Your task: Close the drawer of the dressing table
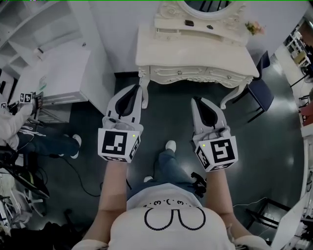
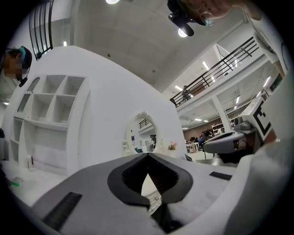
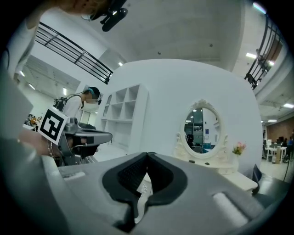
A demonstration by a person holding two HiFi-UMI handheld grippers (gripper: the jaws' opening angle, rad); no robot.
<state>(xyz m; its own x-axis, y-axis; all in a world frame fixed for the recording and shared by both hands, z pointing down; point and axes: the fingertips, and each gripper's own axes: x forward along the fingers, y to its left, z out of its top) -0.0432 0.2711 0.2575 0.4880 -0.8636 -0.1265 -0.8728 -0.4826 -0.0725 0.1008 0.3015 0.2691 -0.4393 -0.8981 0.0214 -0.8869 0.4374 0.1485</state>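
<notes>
The cream dressing table (image 1: 195,53) stands at the top of the head view, with its oval mirror (image 1: 208,4) behind it. Its carved drawer front (image 1: 195,73) looks flush with the frame. My left gripper (image 1: 138,89) hangs over the dark floor just short of the table's left leg, shut and empty. My right gripper (image 1: 195,100) hovers a little further back under the table's right half, also shut with nothing in it. In the left gripper view the jaws (image 2: 148,154) meet at the tips below the mirror (image 2: 142,135). The right gripper (image 3: 148,153) is closed the same way, mirror (image 3: 202,131) ahead to the right.
A white shelf unit (image 1: 54,73) stands to the left of the table. A dark blue chair (image 1: 259,90) sits at the table's right end. Another person (image 1: 29,132) stands at the left among floor cables. My own foot (image 1: 170,145) is between the grippers.
</notes>
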